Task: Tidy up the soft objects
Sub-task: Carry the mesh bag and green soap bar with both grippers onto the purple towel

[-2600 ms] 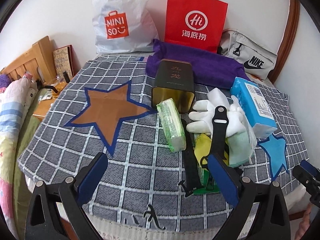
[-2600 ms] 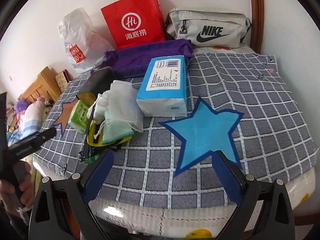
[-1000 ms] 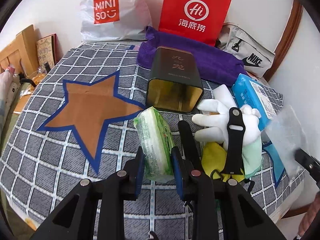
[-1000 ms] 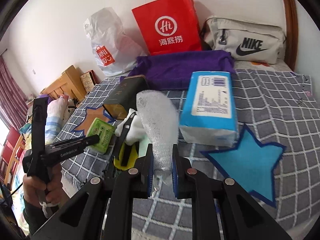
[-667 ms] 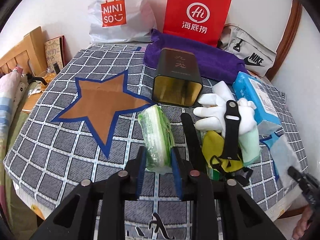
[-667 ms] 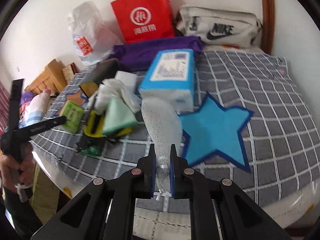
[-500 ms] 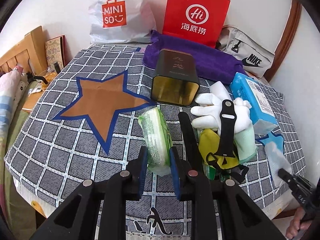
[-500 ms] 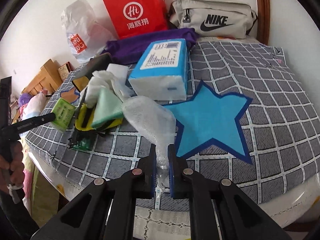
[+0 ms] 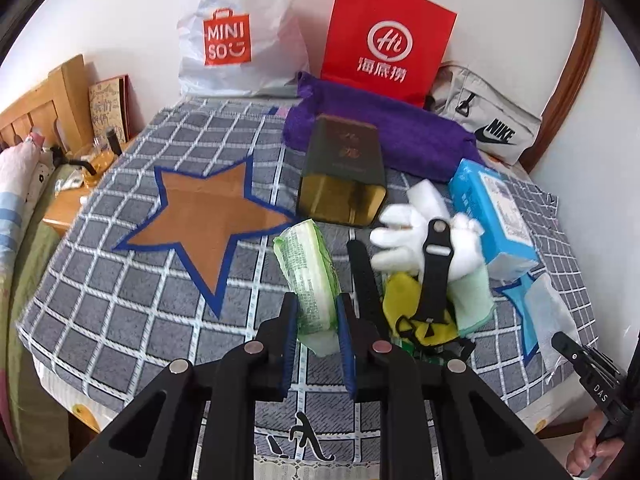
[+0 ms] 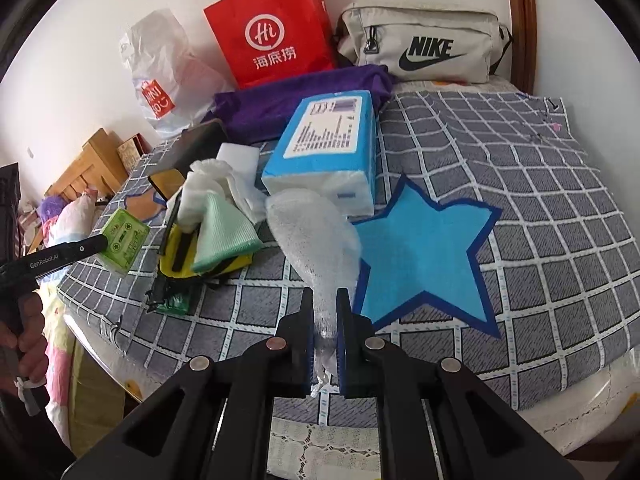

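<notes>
Now both grippers clamp soft things: left gripper [image 9: 318, 322] the tissue pack [image 9: 310, 276], right gripper [image 10: 325, 330] the mesh [image 10: 316, 240]; carry each clear of the pile [image 10: 212, 216], keeping both squeezed.

Your left hand-held gripper [image 9: 318, 330] is matte black plastic, its two arms splaying out toward the camera with triangular cut-outs in them. Round silver screws [image 9: 252, 347] sit at the joints. The fingers carry blue pads [image 9: 289, 344] on their inner faces. Your right hand-held gripper [image 10: 325, 332] has the same build: black arms, silver screws, blue pads. Seen from the side, one body bears white "GenRobot.AI" lettering [image 10: 44, 263], the other "DAS" [image 9: 600, 392]. You wear a dark sleeve [image 9: 628, 384].
</notes>
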